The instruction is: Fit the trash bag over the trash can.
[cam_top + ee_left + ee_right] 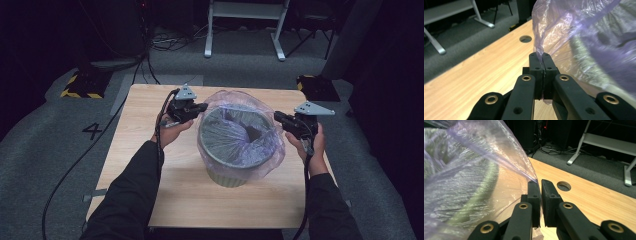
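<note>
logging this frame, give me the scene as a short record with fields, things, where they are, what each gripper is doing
surface: wooden table
bin: ribbed greenish bin, upright near the table's middle
liner: thin purple bag inside the bin, its top folded out over the rim
left gripper: shut on the bag's edge at the bin's left side
right gripper: at the bin's right side, jaws nearly together, bag film between them at the left pad
table holes: one round hole past each gripper
</note>
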Motion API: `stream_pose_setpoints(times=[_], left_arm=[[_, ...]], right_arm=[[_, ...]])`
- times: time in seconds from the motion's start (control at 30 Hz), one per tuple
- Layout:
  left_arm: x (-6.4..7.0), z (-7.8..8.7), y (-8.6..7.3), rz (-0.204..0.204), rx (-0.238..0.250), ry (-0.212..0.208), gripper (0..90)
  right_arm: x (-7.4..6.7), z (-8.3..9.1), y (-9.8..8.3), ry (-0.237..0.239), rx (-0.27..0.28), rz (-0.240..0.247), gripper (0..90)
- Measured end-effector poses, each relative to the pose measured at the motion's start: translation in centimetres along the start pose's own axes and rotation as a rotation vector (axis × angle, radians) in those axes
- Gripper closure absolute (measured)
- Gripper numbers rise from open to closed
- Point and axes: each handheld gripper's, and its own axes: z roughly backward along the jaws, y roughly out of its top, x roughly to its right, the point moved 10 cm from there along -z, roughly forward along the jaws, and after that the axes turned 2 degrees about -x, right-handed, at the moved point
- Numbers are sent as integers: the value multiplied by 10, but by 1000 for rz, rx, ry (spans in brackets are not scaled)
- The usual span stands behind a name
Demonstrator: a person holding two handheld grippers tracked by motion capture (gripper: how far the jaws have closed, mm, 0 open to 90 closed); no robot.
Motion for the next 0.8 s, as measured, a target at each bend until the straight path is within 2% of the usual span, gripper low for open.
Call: stream_pose_setpoints(times=[0.23,0.37,0.53,0.67,0.8], left_arm=[[1,-27,-11,70,-57,-57,883],[4,-35,-20,88,-73,-78,872],[7,-38,-33,102,-92,-94,828],[6,-28,-41,113,-68,-88,731],[-3,-11,-45,150,-39,-59,523]], right_arm=[[7,-10,-10,2,-37,-44,870],[14,-12,-19,12,-41,-93,873],[17,-8,-32,20,-45,-110,852],[18,-3,-39,19,-39,-99,745],[21,6,-42,22,-23,-101,546]])
